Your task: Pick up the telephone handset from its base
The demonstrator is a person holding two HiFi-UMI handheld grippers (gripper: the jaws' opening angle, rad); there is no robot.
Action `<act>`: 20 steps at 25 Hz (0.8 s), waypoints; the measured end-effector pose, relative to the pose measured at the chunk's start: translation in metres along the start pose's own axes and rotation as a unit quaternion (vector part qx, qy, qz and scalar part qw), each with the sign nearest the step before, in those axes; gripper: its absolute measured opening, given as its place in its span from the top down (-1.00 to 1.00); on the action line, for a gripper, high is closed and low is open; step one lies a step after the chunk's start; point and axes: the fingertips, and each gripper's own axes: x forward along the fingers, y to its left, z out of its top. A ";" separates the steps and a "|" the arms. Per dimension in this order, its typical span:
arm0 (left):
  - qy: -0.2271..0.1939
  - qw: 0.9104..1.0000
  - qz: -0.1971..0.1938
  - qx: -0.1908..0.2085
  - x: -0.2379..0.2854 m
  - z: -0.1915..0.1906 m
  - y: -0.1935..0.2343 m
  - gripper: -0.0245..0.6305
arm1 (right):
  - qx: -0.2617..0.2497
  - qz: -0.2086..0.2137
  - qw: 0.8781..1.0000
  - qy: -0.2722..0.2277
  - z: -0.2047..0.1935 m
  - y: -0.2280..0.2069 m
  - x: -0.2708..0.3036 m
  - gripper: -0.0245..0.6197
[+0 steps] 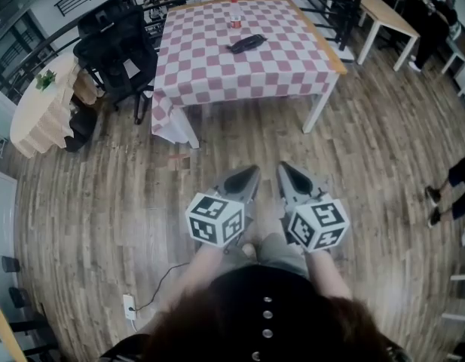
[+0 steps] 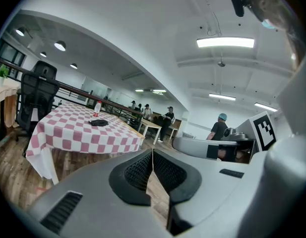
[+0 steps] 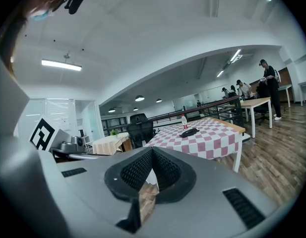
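The black telephone handset point(image 1: 246, 44) sits far off on the red-and-white checked tabletop point(image 1: 209, 62). Left gripper point(image 1: 255, 170) and right gripper point(image 1: 281, 166) are both closed on nothing (best to walk closer, then open one before reaching).

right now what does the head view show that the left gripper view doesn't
Only the head view: the person's forearms behind the left gripper and right gripper, and a white socket with its cable on the floor. Only the left gripper view: ceiling lights, a person in a teal cap, and the left gripper's pads meeting with nothing between them. Both: the checked table, with the black telephone and a red-capped bottle on it.
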 end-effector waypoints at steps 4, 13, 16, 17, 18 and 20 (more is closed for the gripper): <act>0.001 1.000 -0.003 -0.003 0.002 0.004 0.010 0.88 | -0.003 0.000 1.000 -0.001 0.004 0.001 0.010 0.90; 0.000 1.000 0.008 -0.003 0.036 0.018 0.051 0.88 | -0.003 0.010 1.000 0.001 0.013 -0.018 0.063 0.90; 0.010 1.000 0.010 -0.014 0.061 0.020 0.067 0.88 | 0.001 0.016 1.000 0.009 0.020 -0.035 0.089 0.90; 0.013 1.000 0.010 -0.016 0.070 0.022 0.072 0.88 | 0.002 0.017 1.000 0.010 0.024 -0.042 0.098 0.90; 0.017 1.000 0.011 -0.016 0.079 0.025 0.077 0.88 | 0.002 0.018 1.000 0.010 0.028 -0.050 0.108 0.90; 0.021 1.000 0.015 -0.013 0.097 0.032 0.088 0.88 | 0.003 0.020 1.000 0.009 0.037 -0.067 0.129 0.90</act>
